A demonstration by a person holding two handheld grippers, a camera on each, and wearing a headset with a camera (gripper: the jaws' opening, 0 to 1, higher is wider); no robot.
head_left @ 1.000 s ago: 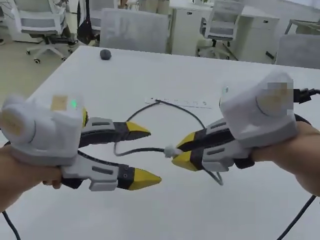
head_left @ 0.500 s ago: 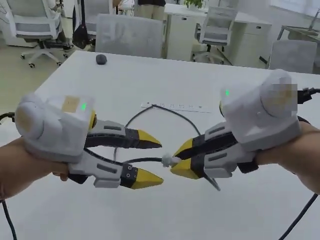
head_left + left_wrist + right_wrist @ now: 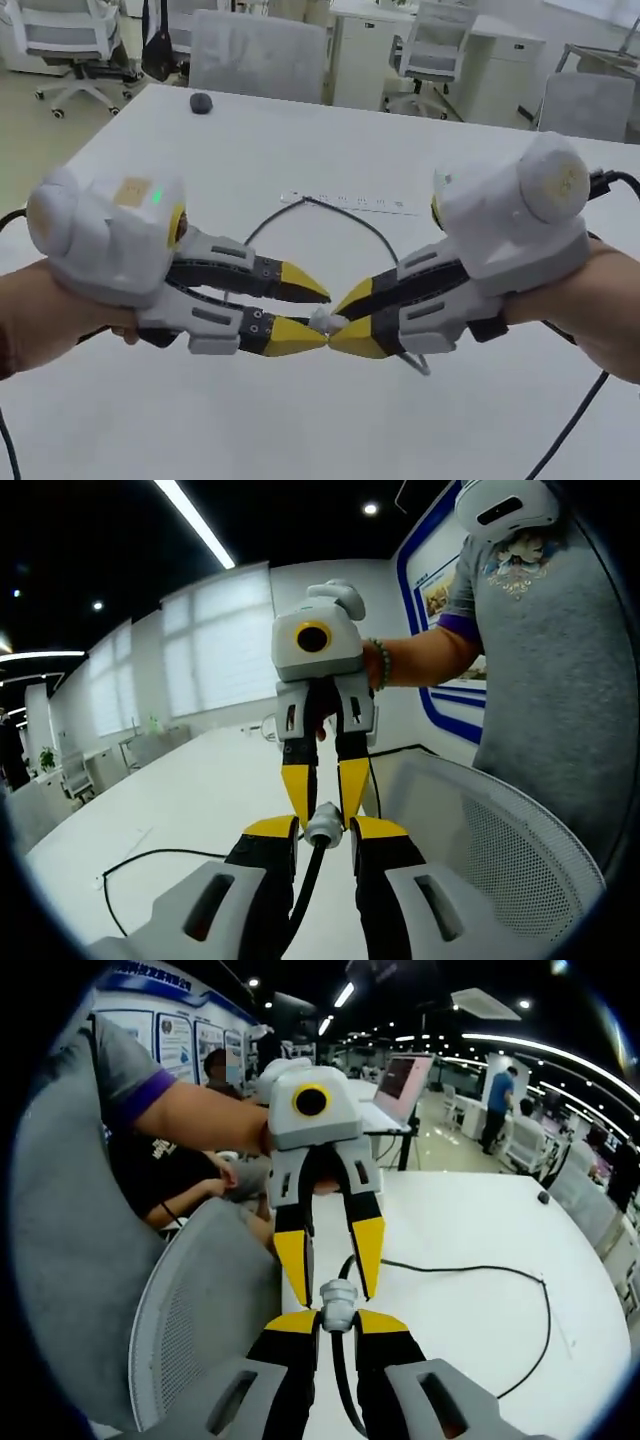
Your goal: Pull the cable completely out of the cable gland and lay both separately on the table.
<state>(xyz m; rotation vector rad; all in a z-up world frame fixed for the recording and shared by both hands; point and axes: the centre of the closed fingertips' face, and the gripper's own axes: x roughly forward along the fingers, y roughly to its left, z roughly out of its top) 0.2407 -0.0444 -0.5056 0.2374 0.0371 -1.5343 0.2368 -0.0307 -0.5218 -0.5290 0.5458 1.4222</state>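
The gland (image 3: 322, 323) hangs at the centre of the head view, clear of the desk (image 3: 300, 130), with the cable (image 3: 470, 1268) still threaded through it, seen on both sides of it in the two gripper views. The right tongs (image 3: 340, 320) appear clenched on the gland. The left tongs (image 3: 318, 316), well apart from it a second ago, have closed in from the left of the frame until the yellow tips of both tools nearly meet. Their jaws have narrowed but remain released, flanking the gland and the cable just behind it. That looks like the setup for the pull: one tool to anchor the gland, the other to take the cable. Nothing has yet been separated or laid down. Beyond the tools, the slack cable loops across the middle of the desk, and all of it will likely have to run through the gland. A white strip (image 3: 350, 204) lies just past the loop and a dark lump (image 3: 201, 102) sits at upper left, both out of the way. A black lead (image 3: 575, 430) trails at lower right, and a mesh chair back (image 3: 190, 1310) stands close behind.
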